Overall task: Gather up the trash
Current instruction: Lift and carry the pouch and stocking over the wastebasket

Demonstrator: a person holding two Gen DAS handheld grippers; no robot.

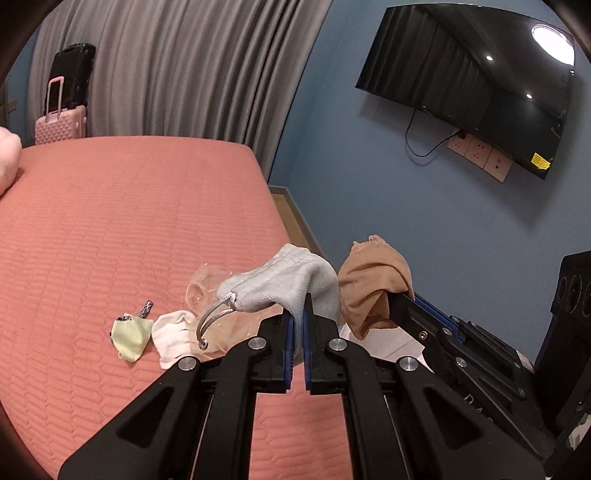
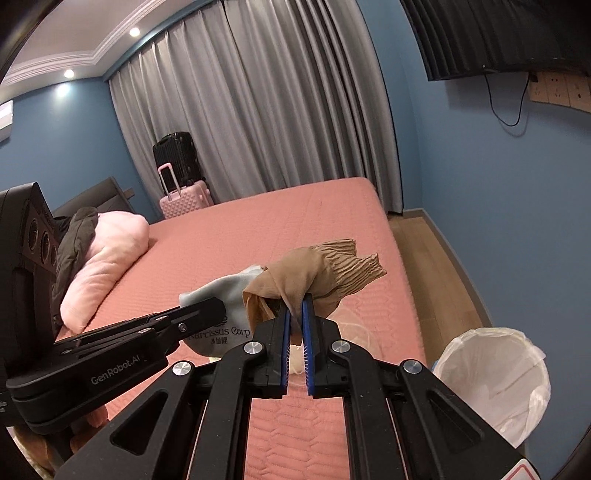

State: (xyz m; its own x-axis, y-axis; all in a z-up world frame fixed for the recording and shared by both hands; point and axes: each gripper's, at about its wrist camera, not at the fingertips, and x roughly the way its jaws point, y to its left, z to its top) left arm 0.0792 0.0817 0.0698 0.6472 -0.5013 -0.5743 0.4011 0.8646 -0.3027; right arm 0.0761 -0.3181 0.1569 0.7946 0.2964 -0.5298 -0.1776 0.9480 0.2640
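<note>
Left tongs (image 1: 298,314) pinch a soft grey drawstring pouch (image 1: 291,282); at three o'clock, right tongs (image 2: 295,314) pinch crumpled tan stockings (image 2: 317,275) above a quilted coral bed (image 1: 110,229).

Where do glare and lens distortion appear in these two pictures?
Left wrist view: ceiling lamps glare as reflections in the television, and the bed edge bows. Right wrist view: ceiling spotlights glare, and the curtain curves.

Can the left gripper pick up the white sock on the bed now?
Probably not yet. The left gripper is shut on the grey pouch, so its jaws are occupied. The white sock lies uncovered on the bed, otherwise unobstructed.
</note>
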